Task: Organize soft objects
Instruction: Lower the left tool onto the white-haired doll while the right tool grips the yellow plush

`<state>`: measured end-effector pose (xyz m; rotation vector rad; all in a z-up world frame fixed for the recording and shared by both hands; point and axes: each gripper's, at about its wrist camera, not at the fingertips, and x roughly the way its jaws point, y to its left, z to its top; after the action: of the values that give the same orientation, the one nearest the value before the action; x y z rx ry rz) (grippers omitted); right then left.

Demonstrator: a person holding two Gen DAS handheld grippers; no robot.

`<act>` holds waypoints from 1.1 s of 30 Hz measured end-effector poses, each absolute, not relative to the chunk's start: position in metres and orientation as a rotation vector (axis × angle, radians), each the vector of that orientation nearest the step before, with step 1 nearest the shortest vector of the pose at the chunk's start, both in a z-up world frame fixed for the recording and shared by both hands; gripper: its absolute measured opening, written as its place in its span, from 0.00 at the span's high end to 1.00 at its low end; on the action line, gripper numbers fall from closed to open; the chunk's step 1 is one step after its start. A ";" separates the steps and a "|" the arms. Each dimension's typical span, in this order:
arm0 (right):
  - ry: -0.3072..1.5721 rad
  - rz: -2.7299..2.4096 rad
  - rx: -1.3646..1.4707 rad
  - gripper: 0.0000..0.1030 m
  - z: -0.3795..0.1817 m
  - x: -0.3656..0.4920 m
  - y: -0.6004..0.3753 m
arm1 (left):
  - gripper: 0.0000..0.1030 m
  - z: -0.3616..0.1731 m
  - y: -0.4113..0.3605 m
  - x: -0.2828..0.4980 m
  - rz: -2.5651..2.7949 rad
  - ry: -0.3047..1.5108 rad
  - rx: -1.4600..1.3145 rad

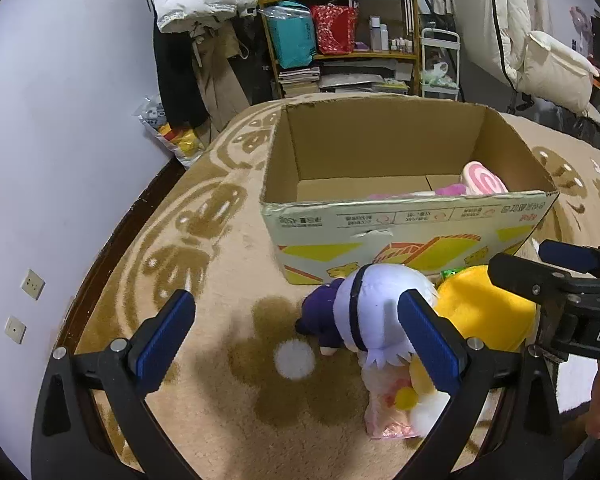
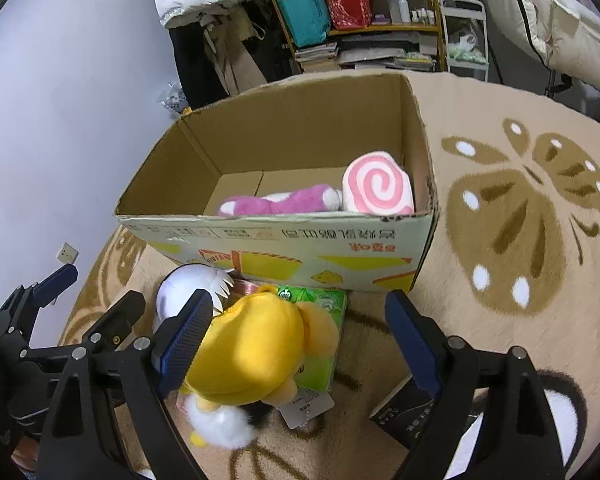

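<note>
An open cardboard box [image 1: 400, 224] stands on the rug and holds a pink swirl plush [image 2: 380, 188] and a magenta plush [image 2: 284, 202]. In front of it lie a white-and-purple doll [image 1: 364, 308] and a yellow plush [image 2: 252, 352]. My left gripper [image 1: 298, 336] is open just above the rug; the doll lies by its right finger [image 1: 428, 336]. My right gripper [image 2: 298, 340] is open around the yellow plush, which sits against its left finger [image 2: 184, 336] and well clear of the other. A green packet [image 2: 328, 308] lies under the yellow plush.
A black carton [image 2: 404, 408] lies on the patterned rug [image 2: 520, 220] near my right gripper's right finger. A pink plastic bag [image 1: 384, 412] lies under the doll. Shelves [image 1: 340, 40], hanging coats and a white cart stand behind the box. The wall is at the left.
</note>
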<state>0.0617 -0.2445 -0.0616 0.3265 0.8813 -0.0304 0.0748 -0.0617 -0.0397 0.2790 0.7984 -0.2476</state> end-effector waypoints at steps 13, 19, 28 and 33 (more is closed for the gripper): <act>0.956 0.010 0.421 0.35 -0.080 0.073 -0.251 | 0.02 -0.057 -0.080 0.082 -0.326 0.822 0.283; 0.992 0.030 0.481 0.39 -0.087 0.074 -0.255 | 0.02 -0.065 -0.089 0.084 -0.356 0.839 0.310; 1.019 0.045 0.583 0.40 -0.099 0.079 -0.265 | 0.02 -0.073 -0.096 0.090 -0.369 0.865 0.311; 1.029 0.057 0.573 0.60 -0.099 0.081 -0.262 | 0.02 -0.080 -0.097 0.095 -0.363 0.891 0.318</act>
<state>0.0814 -0.2620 -0.0987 0.5730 1.0287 0.0571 0.0953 -0.0970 -0.0803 0.3181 0.8913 -0.3635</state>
